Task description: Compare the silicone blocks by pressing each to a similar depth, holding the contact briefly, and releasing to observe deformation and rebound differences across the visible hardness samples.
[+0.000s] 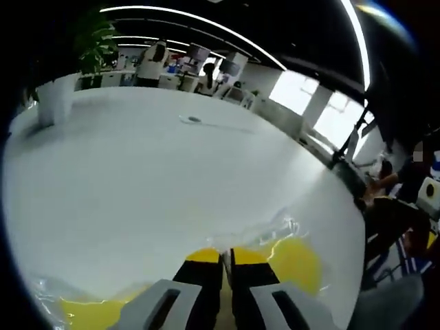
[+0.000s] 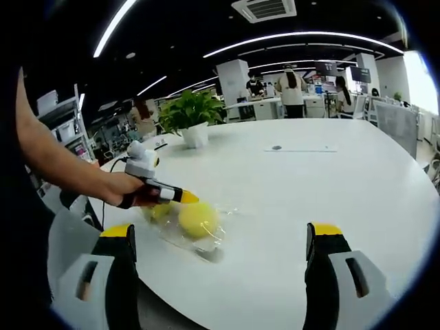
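Two yellow silicone blocks lie in a clear plastic bag on the white table. In the left gripper view one block sits just right of my left gripper, and the other is at the lower left. The jaws are shut together, with their yellow tips down at the bag between the blocks. The right gripper view shows a hand holding the left gripper, its tip at the top of the rounder block. The second block lies behind it. My right gripper hangs wide open, back from the bag.
A potted plant in a white pot stands at the far side of the table. A small dark object with a thin cable lies mid-table. The table edge curves to the right, with chairs and people beyond.
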The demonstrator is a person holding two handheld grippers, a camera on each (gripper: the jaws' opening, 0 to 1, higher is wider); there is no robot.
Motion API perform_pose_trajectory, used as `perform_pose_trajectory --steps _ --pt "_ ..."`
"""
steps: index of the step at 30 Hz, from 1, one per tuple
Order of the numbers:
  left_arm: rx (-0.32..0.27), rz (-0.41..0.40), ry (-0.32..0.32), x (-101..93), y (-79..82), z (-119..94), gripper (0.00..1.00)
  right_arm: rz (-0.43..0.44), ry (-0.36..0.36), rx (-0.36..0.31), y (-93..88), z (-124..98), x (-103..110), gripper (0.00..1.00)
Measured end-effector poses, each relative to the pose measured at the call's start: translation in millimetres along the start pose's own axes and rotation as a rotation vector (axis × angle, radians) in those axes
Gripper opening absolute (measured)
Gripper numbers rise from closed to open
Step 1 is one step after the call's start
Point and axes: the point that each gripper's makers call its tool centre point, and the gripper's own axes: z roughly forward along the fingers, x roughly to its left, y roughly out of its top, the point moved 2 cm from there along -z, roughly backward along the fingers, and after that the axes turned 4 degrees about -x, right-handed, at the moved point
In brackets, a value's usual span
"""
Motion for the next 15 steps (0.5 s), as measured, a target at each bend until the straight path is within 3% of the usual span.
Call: perform_pose_trajectory --steps 8,13,15 --pt "0.015 -0.05 0.036 7.0 -0.2 0 0.1 0.004 -0.003 0.004 -2.3 -1 1 0.96" --pt "-0.018 -0.037 0.008 -0.2 12.1 -3 0.4 0.003 -0.001 0.002 -1.6 0 3 0.96" --pt "-0.082 0.004 -0.023 -8.3 29.3 -5 0.49 0.003 -0.002 0.002 -1.8 1 3 0.96"
